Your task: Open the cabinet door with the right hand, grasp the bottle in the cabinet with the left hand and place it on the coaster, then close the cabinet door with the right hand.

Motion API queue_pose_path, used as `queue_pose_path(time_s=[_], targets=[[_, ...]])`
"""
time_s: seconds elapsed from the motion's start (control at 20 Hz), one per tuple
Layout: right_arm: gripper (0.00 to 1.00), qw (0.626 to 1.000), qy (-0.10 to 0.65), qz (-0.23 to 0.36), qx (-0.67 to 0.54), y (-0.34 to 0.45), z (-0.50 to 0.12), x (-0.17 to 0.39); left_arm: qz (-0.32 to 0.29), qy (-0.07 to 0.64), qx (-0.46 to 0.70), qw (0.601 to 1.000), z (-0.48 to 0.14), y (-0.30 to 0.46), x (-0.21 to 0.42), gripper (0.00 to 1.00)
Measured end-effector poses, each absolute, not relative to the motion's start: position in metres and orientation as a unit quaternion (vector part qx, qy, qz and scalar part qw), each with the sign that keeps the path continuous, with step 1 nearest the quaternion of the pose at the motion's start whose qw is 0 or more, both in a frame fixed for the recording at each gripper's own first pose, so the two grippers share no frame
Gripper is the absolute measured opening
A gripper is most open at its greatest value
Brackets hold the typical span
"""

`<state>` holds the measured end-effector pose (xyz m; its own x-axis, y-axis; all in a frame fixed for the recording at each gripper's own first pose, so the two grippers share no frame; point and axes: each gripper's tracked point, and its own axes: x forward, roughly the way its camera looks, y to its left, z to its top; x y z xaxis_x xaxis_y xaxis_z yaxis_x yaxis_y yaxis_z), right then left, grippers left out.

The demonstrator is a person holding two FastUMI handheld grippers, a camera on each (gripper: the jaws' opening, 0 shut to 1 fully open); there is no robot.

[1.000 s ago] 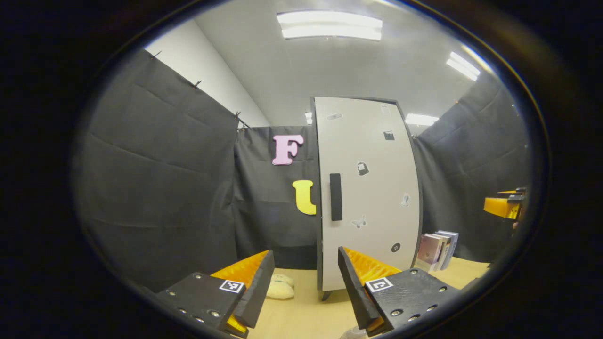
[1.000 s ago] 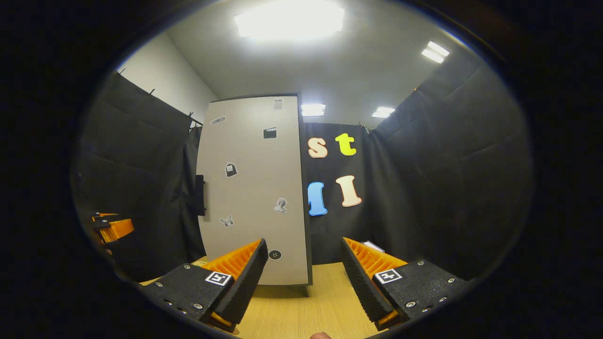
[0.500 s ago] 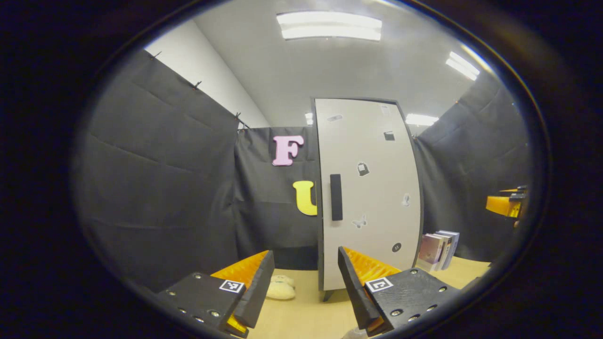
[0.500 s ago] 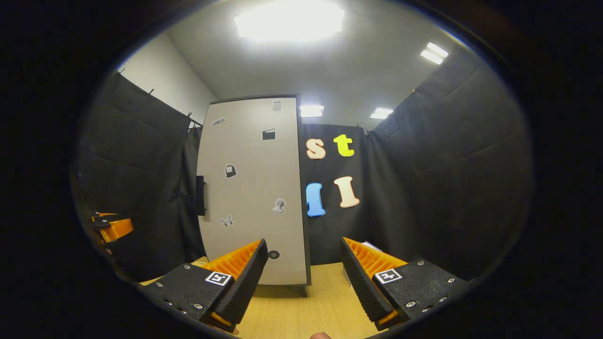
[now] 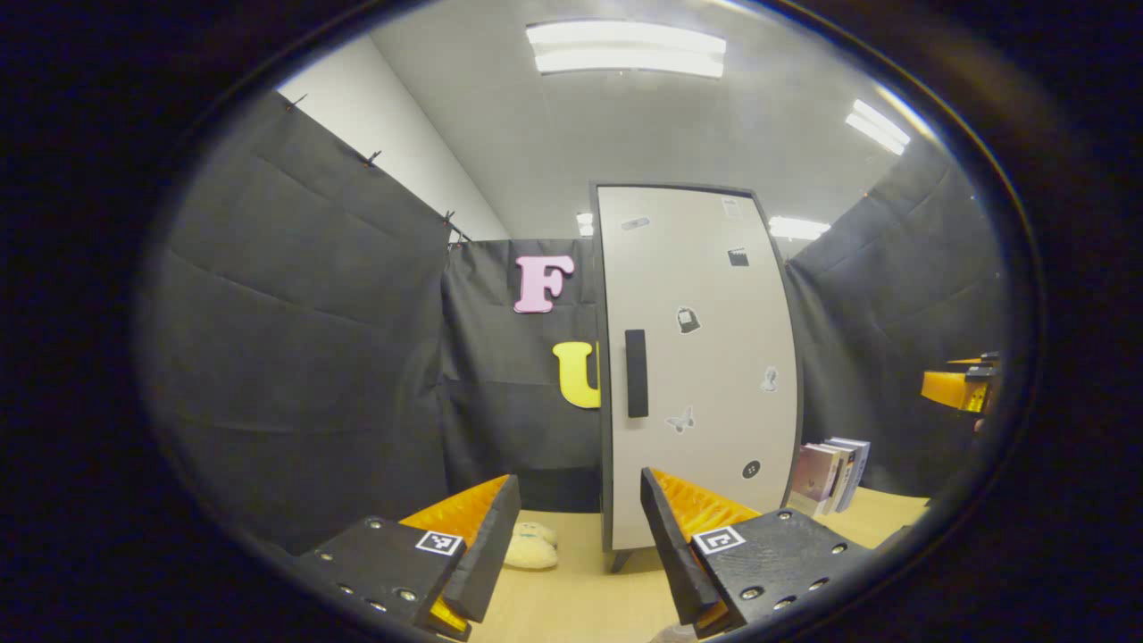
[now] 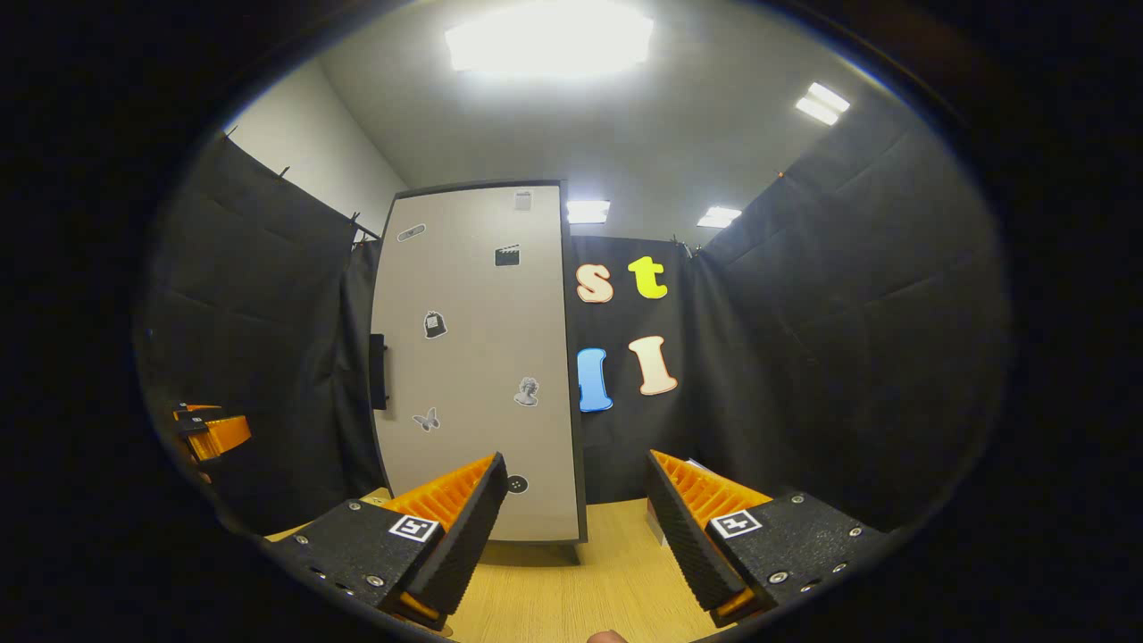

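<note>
A tall pale cabinet (image 5: 705, 375) stands on the wooden table (image 5: 580, 598) with its door shut; a dark vertical handle (image 5: 636, 372) sits near the door's left edge. My left gripper (image 5: 580, 536) is open, some way in front of the handle side. In the right gripper view the cabinet (image 6: 482, 366) stands ahead to the left, its handle (image 6: 379, 371) seen edge-on. My right gripper (image 6: 576, 513) is open and empty, short of the cabinet's right corner. The other gripper (image 6: 210, 433) shows at the far left there; in the left gripper view the right one (image 5: 960, 386) shows far right.
A small cream plush toy (image 5: 531, 546) lies on the table left of the cabinet's foot. Several books (image 5: 830, 473) stand upright right of the cabinet. Black cloth walls close the booth on three sides. Bare wood (image 6: 571, 589) lies between my right fingers and the cabinet.
Both views have shifted only slightly; the cabinet door stays shut and both grippers stay open.
</note>
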<state>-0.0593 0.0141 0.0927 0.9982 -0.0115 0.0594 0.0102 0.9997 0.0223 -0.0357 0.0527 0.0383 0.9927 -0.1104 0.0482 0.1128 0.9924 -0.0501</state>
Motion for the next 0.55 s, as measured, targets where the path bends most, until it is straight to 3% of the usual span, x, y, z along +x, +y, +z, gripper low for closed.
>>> queue_pose_path(time_s=[0.5,0.55], targets=[[0.94,0.999,-0.036,-0.014,0.011,0.0138,0.0975,-0.0592,-0.067,-0.027,-0.026,0.997,0.0402,0.0460,-0.0287,0.78],[0.94,0.999,-0.036,-0.013,0.010,0.0146,0.0972,-0.0597,-0.068,-0.025,-0.025,0.997,0.0390,0.0454,-0.0275,0.83]])
